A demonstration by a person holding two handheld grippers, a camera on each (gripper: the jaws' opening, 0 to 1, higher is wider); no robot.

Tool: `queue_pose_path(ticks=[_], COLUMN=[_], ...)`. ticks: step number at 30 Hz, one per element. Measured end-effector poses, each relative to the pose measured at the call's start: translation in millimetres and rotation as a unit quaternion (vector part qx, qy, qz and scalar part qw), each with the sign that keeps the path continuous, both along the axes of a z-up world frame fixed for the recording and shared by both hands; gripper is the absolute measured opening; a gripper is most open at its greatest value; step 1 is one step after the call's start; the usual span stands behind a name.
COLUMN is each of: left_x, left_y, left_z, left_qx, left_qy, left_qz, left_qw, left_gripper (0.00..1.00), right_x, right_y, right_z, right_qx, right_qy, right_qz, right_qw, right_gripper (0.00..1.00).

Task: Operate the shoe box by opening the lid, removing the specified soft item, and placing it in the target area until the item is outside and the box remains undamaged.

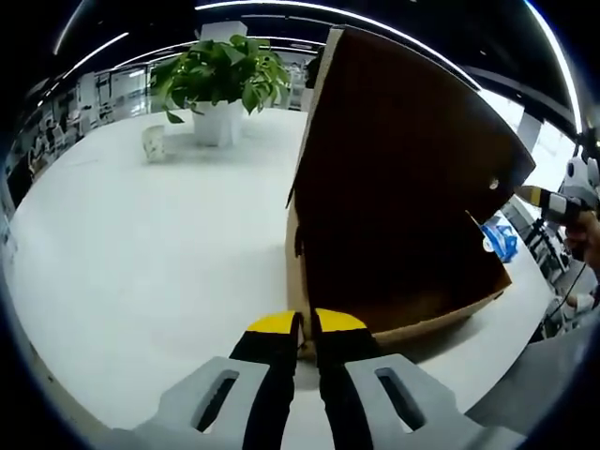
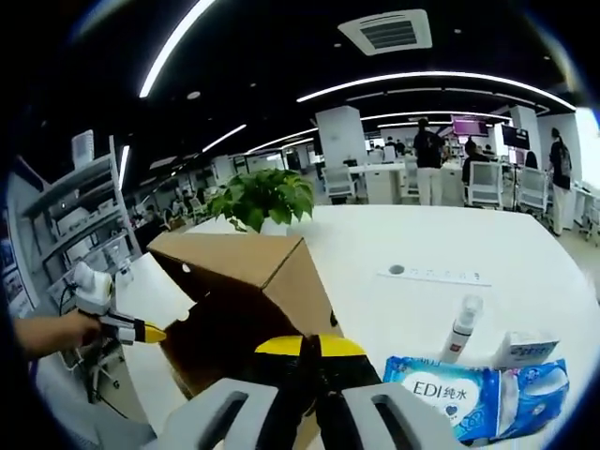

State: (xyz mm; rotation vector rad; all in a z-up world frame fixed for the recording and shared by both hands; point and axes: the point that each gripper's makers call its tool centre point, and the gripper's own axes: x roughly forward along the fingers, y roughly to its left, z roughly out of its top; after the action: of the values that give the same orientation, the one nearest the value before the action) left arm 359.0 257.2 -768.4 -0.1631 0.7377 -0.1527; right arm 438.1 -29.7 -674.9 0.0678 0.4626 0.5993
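Items: one shoe box (image 1: 403, 206) mid-table (image 1: 141, 253); one potted plant (image 1: 220, 89) at far edge. My two grippers, left gripper (image 1: 307, 328) and right gripper (image 2: 311, 349), both pinch its lower rim.

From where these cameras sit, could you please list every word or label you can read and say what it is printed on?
"EDI" followed by Chinese characters that read "纯水": on the blue wipes pack lying on the white table.
Small spray bottle: label too small to read.
Flat strip further back on the table: marks too blurred to read.
Cardboard shoe box: no print visible.
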Motion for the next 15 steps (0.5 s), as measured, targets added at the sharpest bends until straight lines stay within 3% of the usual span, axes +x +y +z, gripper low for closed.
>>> queue_pose_path(ticks=[15], left_x=[-3.9], left_y=[4.1], left_z=[4.0], left_qx=[0.022], left_qy=[-0.004], left_qz=[-0.012], left_qw=[0.9997], left_gripper=[0.09], right_x=[-15.0], right_y=[-0.5], right_z=[-11.5], right_qx=[0.003], right_qy=[0.011], right_qz=[-0.003], right_qw=[0.9999], right_gripper=[0.00])
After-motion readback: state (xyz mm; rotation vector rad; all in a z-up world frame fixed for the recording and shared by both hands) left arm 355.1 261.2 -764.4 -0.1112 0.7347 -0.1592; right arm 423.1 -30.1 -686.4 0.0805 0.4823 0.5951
